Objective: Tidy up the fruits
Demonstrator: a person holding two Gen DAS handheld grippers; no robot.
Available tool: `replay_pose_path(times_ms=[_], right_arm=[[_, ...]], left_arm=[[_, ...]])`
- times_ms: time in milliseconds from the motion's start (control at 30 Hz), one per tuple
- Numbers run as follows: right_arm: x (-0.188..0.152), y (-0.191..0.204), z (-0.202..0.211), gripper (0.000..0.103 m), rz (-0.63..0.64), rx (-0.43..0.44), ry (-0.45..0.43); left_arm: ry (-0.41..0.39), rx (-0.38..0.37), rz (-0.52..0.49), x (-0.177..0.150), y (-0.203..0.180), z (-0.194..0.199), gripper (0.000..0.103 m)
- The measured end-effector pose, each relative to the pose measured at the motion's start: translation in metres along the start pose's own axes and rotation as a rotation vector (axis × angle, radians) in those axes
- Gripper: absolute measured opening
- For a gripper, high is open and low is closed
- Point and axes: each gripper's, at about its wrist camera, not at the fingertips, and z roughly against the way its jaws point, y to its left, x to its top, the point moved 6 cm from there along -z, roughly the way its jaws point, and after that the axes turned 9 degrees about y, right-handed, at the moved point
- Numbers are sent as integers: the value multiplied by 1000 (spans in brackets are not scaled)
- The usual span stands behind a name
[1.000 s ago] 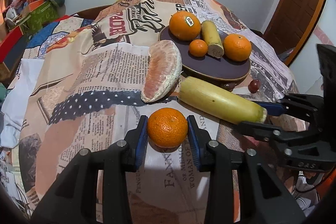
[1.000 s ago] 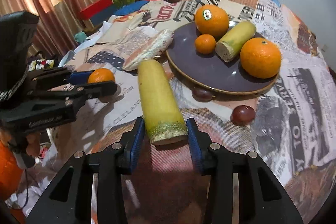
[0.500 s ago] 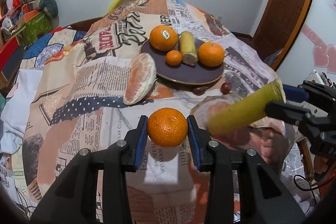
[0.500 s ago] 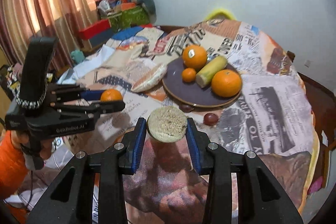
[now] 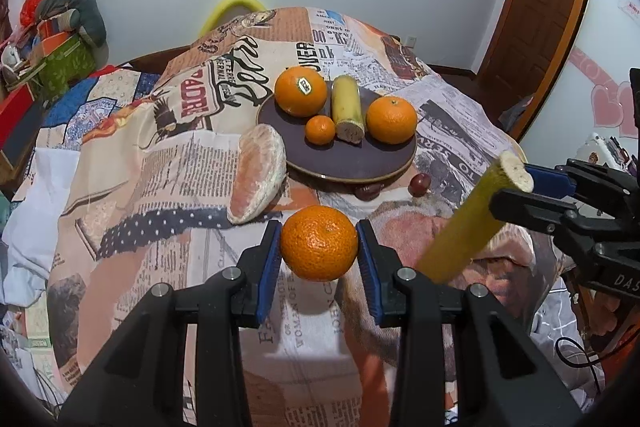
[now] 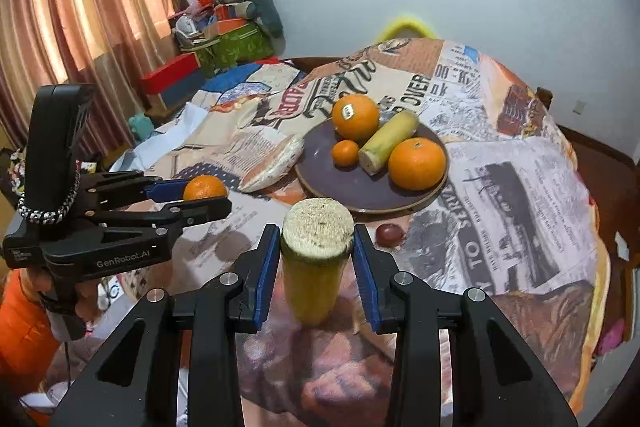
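Note:
My left gripper (image 5: 318,247) is shut on a small mandarin (image 5: 319,248) and holds it above the cloth-covered table. My right gripper (image 6: 316,247) is shut on the cut end of a long yellow stalk piece (image 6: 315,279), which hangs tilted downward in the air. From the left wrist view the stalk (image 5: 468,227) slants at the right, clamped in the right gripper (image 5: 516,187). In the right wrist view the left gripper (image 6: 204,194) shows at the left with the mandarin (image 6: 205,187). Behind them a dark round plate (image 5: 352,163) carries two big oranges, a small mandarin and a short stalk piece.
A peeled pomelo segment (image 5: 258,179) lies left of the plate, touching its rim. Two dark red small fruits (image 5: 420,184) sit on the cloth at the plate's near edge. Boxes and bags are piled far left by the curtain (image 6: 80,7). A wooden door (image 5: 540,7) stands at the right.
Both grippers have risen and pulled back from the table. The stalk piece, lying beside the plate before, now hangs lifted in the right gripper. The mandarin rose with the left gripper.

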Motion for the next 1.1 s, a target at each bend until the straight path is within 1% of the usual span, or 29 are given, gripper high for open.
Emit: replay_pose_path(times_ms=[333, 533, 767, 933, 1100], right_arm=[[29, -19, 9, 33, -19, -21, -62], [47, -32, 8, 33, -24, -35, -93], [62, -40, -5, 33, -20, -22, -95], [72, -42, -22, 33, -12, -1, -81], [77, -43, -41, 33, -10, 12, -59]], left_arm=[[-34, -5, -19, 32, -2, -5, 37], [-49, -12, -38, 52, -7, -13, 37], [-44, -6, -45, 68, -4, -33, 37], [-28, 0, -42, 76, 4, -49, 37], [-10, -9, -32, 83, 11, -66, 37]])
